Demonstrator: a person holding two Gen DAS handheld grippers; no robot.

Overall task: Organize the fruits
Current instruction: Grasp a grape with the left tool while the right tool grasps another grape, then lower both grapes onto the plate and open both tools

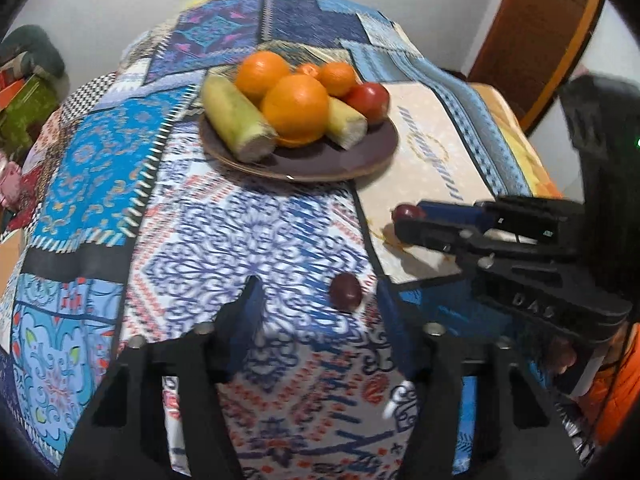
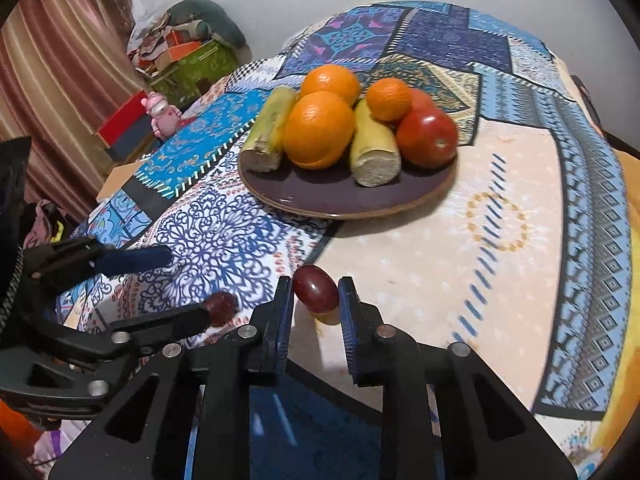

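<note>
Right hand-held gripper (image 2: 313, 294) looks clamped on a grape (image 2: 316, 289); left hand-held gripper (image 1: 336, 300) open by another grape (image 1: 345, 292). Plate (image 2: 344, 196) next.

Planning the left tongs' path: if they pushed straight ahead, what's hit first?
Probably the loose grape on the cloth, just ahead between the open left tongs; the plate lies farther on. Depth is uncertain.

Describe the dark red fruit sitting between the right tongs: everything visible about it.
The dark red fruit is small, oval, smooth and glossy, grape-like, with a light highlight. It stands tilted between the fingers of the right tongs, which flank it closely; contact looks likely but cannot be confirmed. Below it lies the cream patch of the tablecloth. The left wrist view shows it at the tong tips.
</note>
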